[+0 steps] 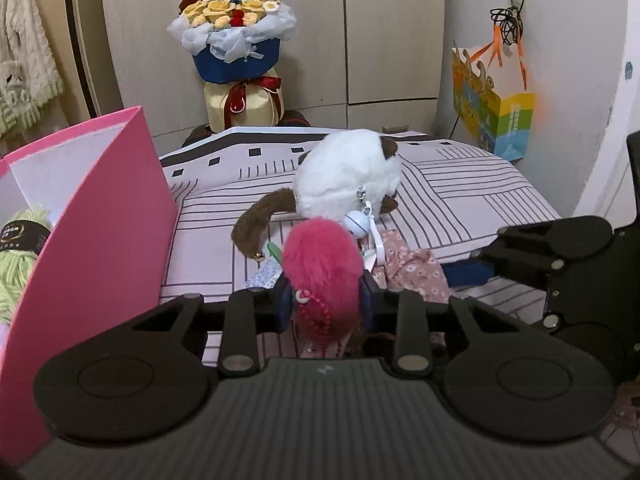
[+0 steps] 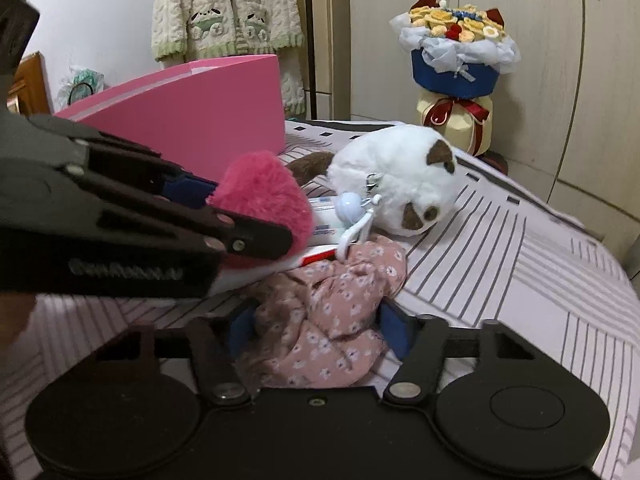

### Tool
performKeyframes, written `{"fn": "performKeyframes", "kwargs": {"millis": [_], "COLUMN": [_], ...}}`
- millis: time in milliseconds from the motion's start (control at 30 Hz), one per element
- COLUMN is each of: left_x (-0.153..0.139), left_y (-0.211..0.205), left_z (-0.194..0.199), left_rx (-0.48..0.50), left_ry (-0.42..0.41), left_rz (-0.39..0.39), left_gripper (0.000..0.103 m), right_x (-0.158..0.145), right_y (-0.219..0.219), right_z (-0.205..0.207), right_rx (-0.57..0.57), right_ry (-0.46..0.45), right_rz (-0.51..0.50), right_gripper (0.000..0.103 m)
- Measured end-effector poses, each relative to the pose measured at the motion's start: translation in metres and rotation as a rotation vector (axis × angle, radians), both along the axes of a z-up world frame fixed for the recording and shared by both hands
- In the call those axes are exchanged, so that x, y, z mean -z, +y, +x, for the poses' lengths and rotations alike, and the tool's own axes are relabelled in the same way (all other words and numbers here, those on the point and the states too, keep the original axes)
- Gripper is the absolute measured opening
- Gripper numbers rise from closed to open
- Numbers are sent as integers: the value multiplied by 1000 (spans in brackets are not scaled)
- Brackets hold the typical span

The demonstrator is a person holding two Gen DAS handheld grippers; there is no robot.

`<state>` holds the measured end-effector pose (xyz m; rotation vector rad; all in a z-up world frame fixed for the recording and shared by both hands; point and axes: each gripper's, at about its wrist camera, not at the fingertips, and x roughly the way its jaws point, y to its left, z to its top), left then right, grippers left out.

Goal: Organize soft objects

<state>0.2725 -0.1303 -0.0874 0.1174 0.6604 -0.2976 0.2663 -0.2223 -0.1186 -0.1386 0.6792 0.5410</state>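
Note:
A fluffy magenta pom toy (image 1: 320,264) sits between the blue pads of my left gripper (image 1: 326,296), which is shut on it; the right wrist view shows the same toy (image 2: 260,196) in that gripper (image 2: 224,208). A crumpled pink floral cloth (image 2: 320,312) fills the gap of my right gripper (image 2: 316,320), whose pads press its sides. Just behind lies a white plush cat (image 1: 344,176) with brown ears and tail and a white bell charm (image 1: 356,222). In the left wrist view, the right gripper (image 1: 480,268) is beside the cloth (image 1: 416,272).
Everything lies on a striped bed cover (image 2: 520,260). A tall pink box (image 1: 100,220) stands open at the left with green yarn (image 1: 20,256) inside. A small white carton (image 2: 324,208) lies under the toys. A flower bouquet (image 1: 236,40) and a paper bag (image 1: 492,108) are beyond the bed.

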Motion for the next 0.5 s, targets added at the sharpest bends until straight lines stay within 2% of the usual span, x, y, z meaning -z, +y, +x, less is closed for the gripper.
{"fn": "performKeyframes", "kwargs": {"millis": [167, 267, 500], "left_x": [-5, -8, -8], "left_y": [6, 12, 24], "left_z": [-8, -16, -27], "left_rx": [5, 5, 0], "left_ry": [-5, -6, 23], "left_rz": [-57, -102, -184], "left_gripper": [30, 30, 30], "right_x": [-3, -3, -3], "right_y": [5, 5, -4], "right_z": [-18, -29, -47], "right_rx": [28, 73, 216], "right_ry": [-2, 2, 48], "right_rz": [5, 13, 126], "right_gripper": [23, 21, 20]}}
